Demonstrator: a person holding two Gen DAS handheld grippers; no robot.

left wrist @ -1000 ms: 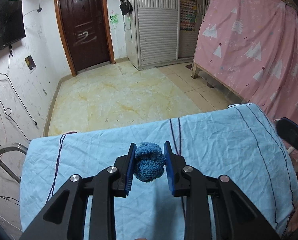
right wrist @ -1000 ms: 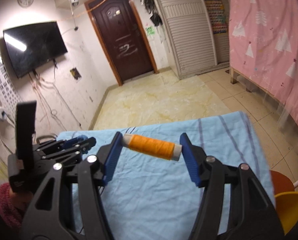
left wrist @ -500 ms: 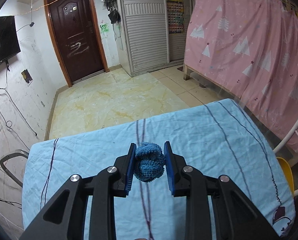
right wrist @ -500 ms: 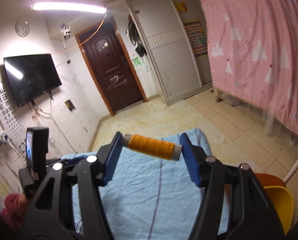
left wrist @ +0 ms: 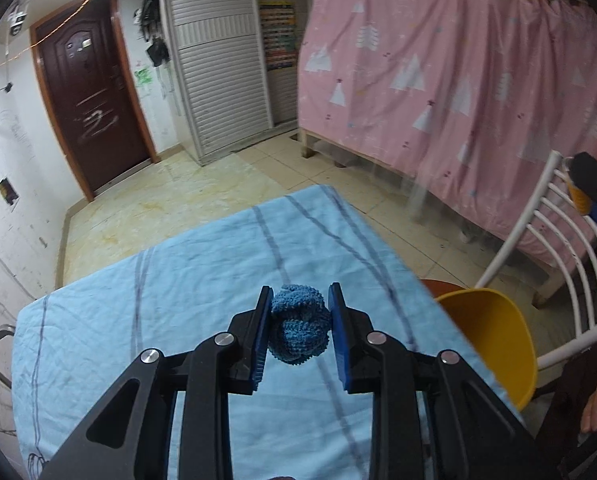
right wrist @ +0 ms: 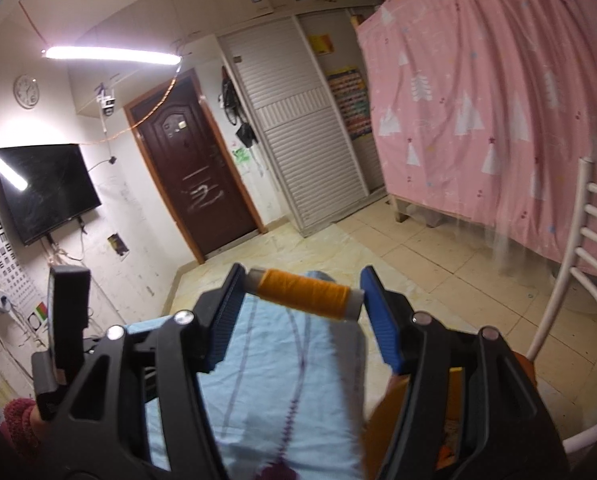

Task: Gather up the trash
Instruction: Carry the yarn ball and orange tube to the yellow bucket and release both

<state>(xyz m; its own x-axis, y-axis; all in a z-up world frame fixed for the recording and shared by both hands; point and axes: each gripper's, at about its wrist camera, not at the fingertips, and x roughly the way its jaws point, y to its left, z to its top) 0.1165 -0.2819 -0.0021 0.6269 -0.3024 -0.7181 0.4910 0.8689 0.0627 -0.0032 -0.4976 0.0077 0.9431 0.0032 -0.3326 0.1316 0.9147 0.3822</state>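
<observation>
Left tongs are clamped tight on a blue rag, right tongs pinch a spool end to end. Both hang near the yellow bin, probably for dropping.

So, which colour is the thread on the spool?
Orange thread, clearest in the right wrist view.

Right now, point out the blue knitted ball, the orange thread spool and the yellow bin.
blue knitted ball (left wrist: 300, 330), left wrist view, middle of the yarn.
orange thread spool (right wrist: 303, 293), right wrist view, middle of the wound thread.
yellow bin (left wrist: 494, 344), left wrist view, inner wall.
</observation>
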